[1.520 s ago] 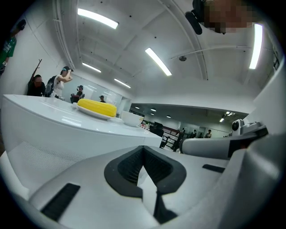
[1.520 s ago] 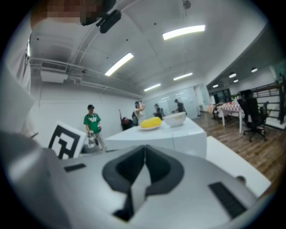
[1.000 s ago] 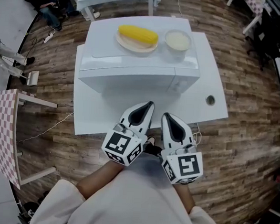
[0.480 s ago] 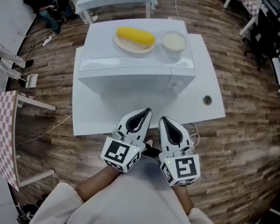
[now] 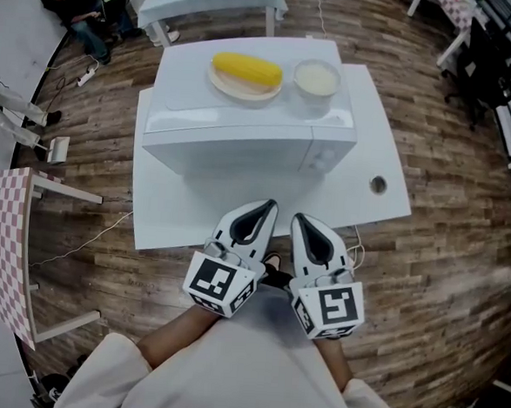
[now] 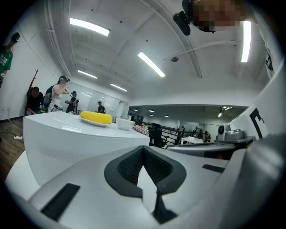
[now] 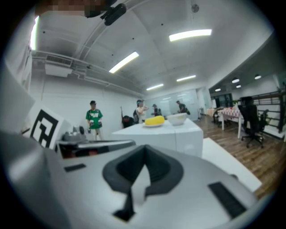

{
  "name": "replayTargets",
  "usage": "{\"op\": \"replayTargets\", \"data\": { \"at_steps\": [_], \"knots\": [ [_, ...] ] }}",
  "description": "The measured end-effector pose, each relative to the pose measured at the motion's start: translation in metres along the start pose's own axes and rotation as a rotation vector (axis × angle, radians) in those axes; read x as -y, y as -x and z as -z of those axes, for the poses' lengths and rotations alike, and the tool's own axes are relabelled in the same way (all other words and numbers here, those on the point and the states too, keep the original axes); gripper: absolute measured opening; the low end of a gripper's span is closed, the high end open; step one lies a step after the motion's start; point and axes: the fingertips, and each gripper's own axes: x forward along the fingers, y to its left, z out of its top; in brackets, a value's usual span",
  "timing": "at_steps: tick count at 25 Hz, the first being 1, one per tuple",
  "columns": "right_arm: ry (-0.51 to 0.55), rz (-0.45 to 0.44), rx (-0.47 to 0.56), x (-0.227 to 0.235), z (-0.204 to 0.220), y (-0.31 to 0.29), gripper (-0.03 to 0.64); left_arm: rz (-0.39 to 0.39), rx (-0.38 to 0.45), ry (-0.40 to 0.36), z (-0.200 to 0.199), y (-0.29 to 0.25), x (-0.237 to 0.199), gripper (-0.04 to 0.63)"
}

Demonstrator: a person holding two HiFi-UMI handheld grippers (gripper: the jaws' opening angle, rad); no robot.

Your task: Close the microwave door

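A white microwave (image 5: 242,141) stands on a white table (image 5: 171,219), and its door lies flush with the front. The left gripper (image 5: 268,207) and the right gripper (image 5: 300,218) are side by side over the table's near edge, close to the person's body and short of the microwave front. Both point at the microwave without touching it. In the left gripper view the left gripper (image 6: 143,150) has its jaws together on nothing, with the microwave (image 6: 67,138) beyond. The right gripper (image 7: 144,161) is likewise shut and empty, facing the microwave (image 7: 165,134).
On top of the microwave sit a plate with a yellow corn cob (image 5: 246,67) and a white bowl (image 5: 317,75). The table has a round hole (image 5: 378,183) at the right. A checkered table (image 5: 4,242) stands left, and people stand at the far left.
Both grippers have drawn back slightly toward the person's body since a second ago. Over the last half second nothing has visibly moved.
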Motion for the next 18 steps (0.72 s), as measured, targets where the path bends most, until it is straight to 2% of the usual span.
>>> {"op": "replayTargets", "data": {
  "at_steps": [18],
  "knots": [
    [0.008, 0.016, -0.021, 0.0047, 0.0046, -0.0075, 0.022, 0.008, -0.033, 0.007, 0.0097, -0.0033, -0.0026, 0.010]
  ]
}}
